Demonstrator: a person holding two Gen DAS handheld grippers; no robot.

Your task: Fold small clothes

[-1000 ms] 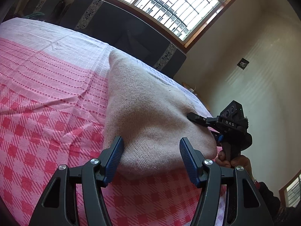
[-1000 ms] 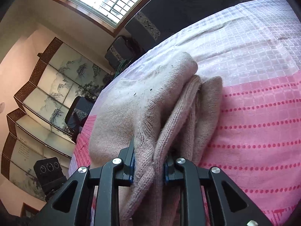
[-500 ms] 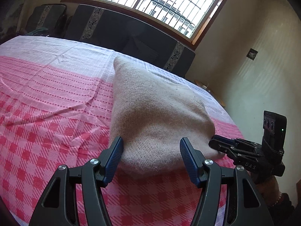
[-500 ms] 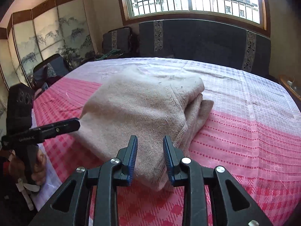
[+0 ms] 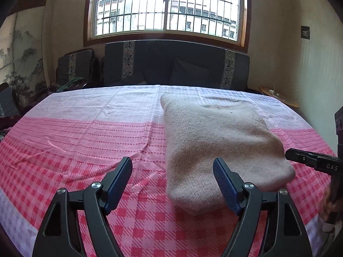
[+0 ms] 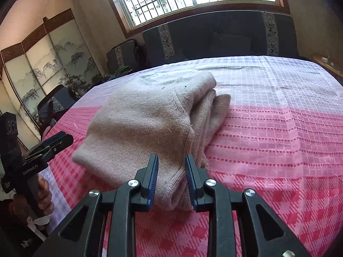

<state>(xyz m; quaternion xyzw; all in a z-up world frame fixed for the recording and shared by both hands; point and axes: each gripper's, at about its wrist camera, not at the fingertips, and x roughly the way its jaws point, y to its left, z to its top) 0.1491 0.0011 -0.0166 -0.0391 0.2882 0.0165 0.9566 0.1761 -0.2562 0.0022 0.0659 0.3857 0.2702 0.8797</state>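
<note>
A folded beige knit garment [image 5: 218, 141] lies on the pink checked cloth [image 5: 85, 150], right of centre. My left gripper [image 5: 172, 171] hangs just in front of its near end with the jaws opening wide. Neither pad presses the knit. In the right wrist view the garment [image 6: 145, 124] tapers toward my right gripper [image 6: 171, 165]. Its near corner fills the narrow gap between the pads. From the left wrist view the right gripper [image 5: 288, 155] meets the garment's right edge. The left gripper [image 6: 64, 138] shows at the left edge, held by a hand [image 6: 42, 194].
The pink cloth [image 6: 278, 139] covers a wide surface reaching to a dark sofa [image 5: 175, 64] under a barred window. A painted folding screen [image 6: 42, 64] stands at the left. A small wooden table [image 5: 278, 98] sits at the far right.
Both views have rolled level. The left jaws have spread wider and drawn back from the garment's near end. The right gripper has pulled back, so less of the garment sits between its fingers.
</note>
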